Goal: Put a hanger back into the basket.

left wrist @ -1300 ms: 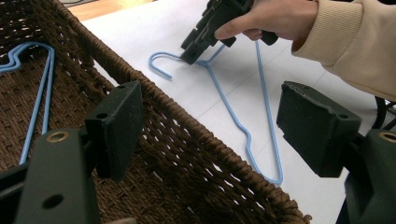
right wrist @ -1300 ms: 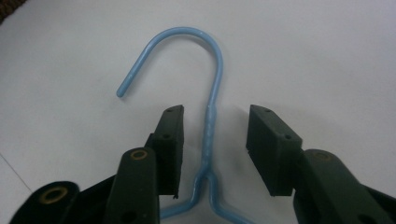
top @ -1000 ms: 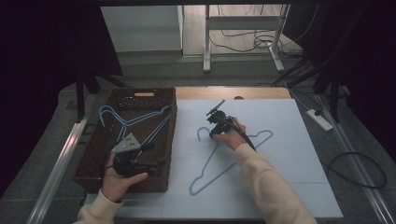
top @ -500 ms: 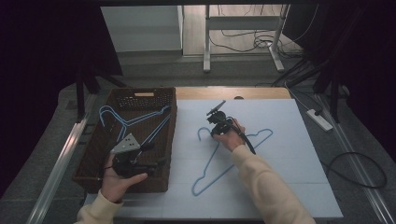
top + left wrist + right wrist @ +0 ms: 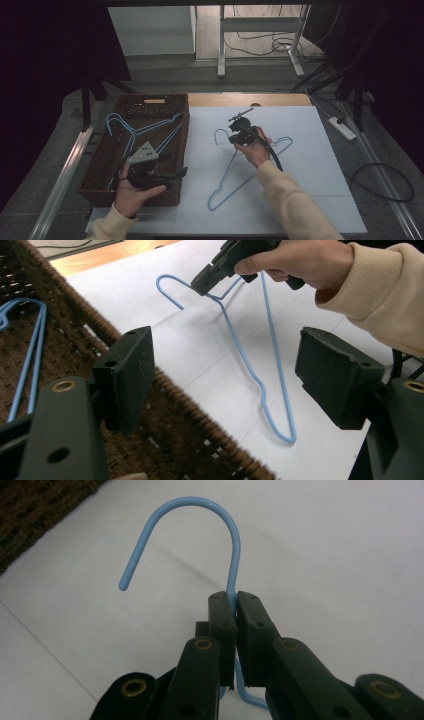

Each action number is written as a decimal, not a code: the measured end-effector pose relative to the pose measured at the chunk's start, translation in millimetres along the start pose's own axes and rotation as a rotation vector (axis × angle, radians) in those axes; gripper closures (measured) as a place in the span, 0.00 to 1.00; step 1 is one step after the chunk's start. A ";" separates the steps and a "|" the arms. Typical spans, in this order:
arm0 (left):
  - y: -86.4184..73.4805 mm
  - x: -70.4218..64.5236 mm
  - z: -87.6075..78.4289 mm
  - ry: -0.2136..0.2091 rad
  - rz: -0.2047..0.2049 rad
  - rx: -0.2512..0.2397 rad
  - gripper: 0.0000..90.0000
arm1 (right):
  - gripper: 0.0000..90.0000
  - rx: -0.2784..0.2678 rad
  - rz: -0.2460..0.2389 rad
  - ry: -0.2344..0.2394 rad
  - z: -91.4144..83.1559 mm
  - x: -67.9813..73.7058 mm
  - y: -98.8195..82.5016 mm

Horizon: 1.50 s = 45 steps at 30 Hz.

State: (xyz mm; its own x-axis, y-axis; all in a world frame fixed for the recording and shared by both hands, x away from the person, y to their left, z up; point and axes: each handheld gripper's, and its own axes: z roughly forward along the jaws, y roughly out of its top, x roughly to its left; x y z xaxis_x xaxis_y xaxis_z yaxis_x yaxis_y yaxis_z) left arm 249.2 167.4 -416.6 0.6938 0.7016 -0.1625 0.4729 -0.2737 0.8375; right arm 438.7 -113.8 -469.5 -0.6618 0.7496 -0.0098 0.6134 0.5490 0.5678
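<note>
The blue wire hanger [image 5: 250,170] lies on the white sheet [image 5: 320,200] that covers the table, right of the woven basket [image 5: 105,165], its hook [image 5: 200,515] toward the far edge and its triangle spreading toward the person.

Going from the left of the high view: the basket sits at the table's left side, dark brown, with more blue hangers [image 5: 135,132] lying inside it, how many is hard to count from here. Over the basket's near right corner the left gripper [image 5: 175,174] is held in the left hand [image 5: 131,192], a grey three-cornered plate on top. In the left gripper view its two black jaws stand wide apart with nothing between them, the basket rim below and the white sheet beyond.

Further right, the right gripper [image 5: 231,131] sits in the right hand [image 5: 256,150] above the hanger's neck, a cream sleeve [image 5: 295,205] running back to the bottom edge and a black cable trailing beside the wrist. In the right gripper view the jaws are clenched on the hanger's stem just below the hook, the wire pinched between the pads; they have just been closing onto it. The hook curves up and over to the left above the jaws. The left gripper view shows the same grip from across the table, with the hanger's far shoulder resting on the sheet
</note>
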 end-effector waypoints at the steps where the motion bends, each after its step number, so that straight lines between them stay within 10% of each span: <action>1: 2.3 -2.8 2.2 0.000 -0.001 0.008 0.28 | 0.96 -0.012 0.003 0.001 -2.2 0.0 -1.0; 19: 28.1 -59.0 80.4 -0.044 0.048 0.209 0.31 | 0.96 -0.084 -0.007 0.010 -18.8 0.2 -7.6; 45: 12.0 -55.0 175.0 0.052 0.007 0.363 0.35 | 0.96 -0.123 -0.009 0.019 -29.0 2.3 -12.2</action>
State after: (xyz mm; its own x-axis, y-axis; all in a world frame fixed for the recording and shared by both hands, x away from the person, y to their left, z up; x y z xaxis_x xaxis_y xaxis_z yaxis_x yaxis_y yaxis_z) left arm 311.8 10.5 -488.9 0.6735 0.7289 -0.1230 0.6368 -0.4877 0.5972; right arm 417.2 -129.5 -452.6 -0.6762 0.7367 -0.0002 0.5503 0.5054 0.6646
